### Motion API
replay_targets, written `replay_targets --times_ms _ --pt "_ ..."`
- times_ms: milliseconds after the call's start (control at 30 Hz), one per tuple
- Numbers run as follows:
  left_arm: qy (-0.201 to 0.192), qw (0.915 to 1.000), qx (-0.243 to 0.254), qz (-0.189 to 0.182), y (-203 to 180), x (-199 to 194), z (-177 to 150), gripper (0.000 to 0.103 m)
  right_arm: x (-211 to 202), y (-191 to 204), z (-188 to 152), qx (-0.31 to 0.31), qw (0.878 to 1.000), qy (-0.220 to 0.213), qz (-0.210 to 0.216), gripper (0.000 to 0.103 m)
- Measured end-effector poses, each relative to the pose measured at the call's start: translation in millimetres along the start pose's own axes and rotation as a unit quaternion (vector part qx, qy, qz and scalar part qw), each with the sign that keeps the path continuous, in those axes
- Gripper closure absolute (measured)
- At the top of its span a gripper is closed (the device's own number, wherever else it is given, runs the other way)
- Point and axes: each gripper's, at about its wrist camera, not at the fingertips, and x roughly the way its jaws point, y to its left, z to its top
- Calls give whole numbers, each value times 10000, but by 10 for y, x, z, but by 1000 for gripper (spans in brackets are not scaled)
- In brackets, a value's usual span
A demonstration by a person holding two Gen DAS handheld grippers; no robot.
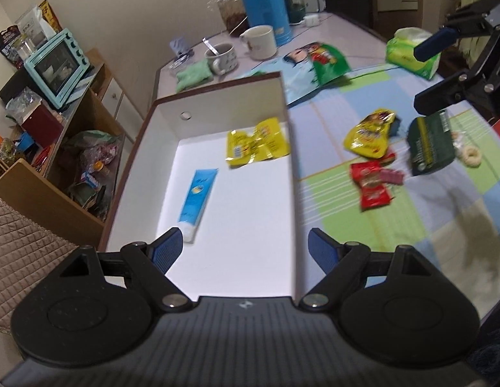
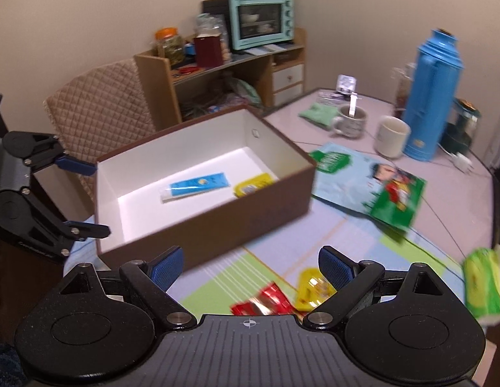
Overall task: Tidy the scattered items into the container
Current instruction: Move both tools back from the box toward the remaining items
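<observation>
A brown box (image 1: 217, 103) (image 2: 217, 222) with a white inside holds a blue tube (image 1: 196, 198) (image 2: 195, 185) and a yellow packet (image 1: 256, 143) (image 2: 251, 185). My left gripper (image 1: 243, 242) (image 2: 96, 200) hangs open over the box's near end with nothing in it. To the right, on the checked cloth, lie a yellow snack packet (image 1: 369, 137) (image 2: 311, 288), red packets (image 1: 374, 183) (image 2: 266, 300), a dark green packet (image 1: 428, 143) and a pale ring (image 1: 472, 156). My right gripper (image 2: 250, 258) (image 1: 422, 75) is open and empty, above the red and yellow packets.
A large green and blue bag (image 1: 317, 61) (image 2: 369, 180) lies behind the box. A green tissue pack (image 1: 411, 53) (image 2: 482, 287) sits near the table's edge. Two mugs (image 2: 391, 135), a blue thermos (image 1: 262, 3) (image 2: 433, 96) and a kettle stand at the back. A quilted chair (image 2: 98, 96) is beside the box.
</observation>
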Motion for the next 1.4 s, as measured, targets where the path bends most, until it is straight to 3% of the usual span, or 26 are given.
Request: replay_targets --times_ms 367,833,1400 --pt "-25 9993 -134 -363 -605 0 10 20 -325 -351 -602 445 9987 198 -166 10" --pt "318 9956 -319 -822 -1144 434 -35 20 -446 -770 -1262 1531 9862 484 -416 10" --pt "567 9920 -374 -1067 -1337 967 125 20 -254 -1057 -1433 2133 9732 746 -414 10"
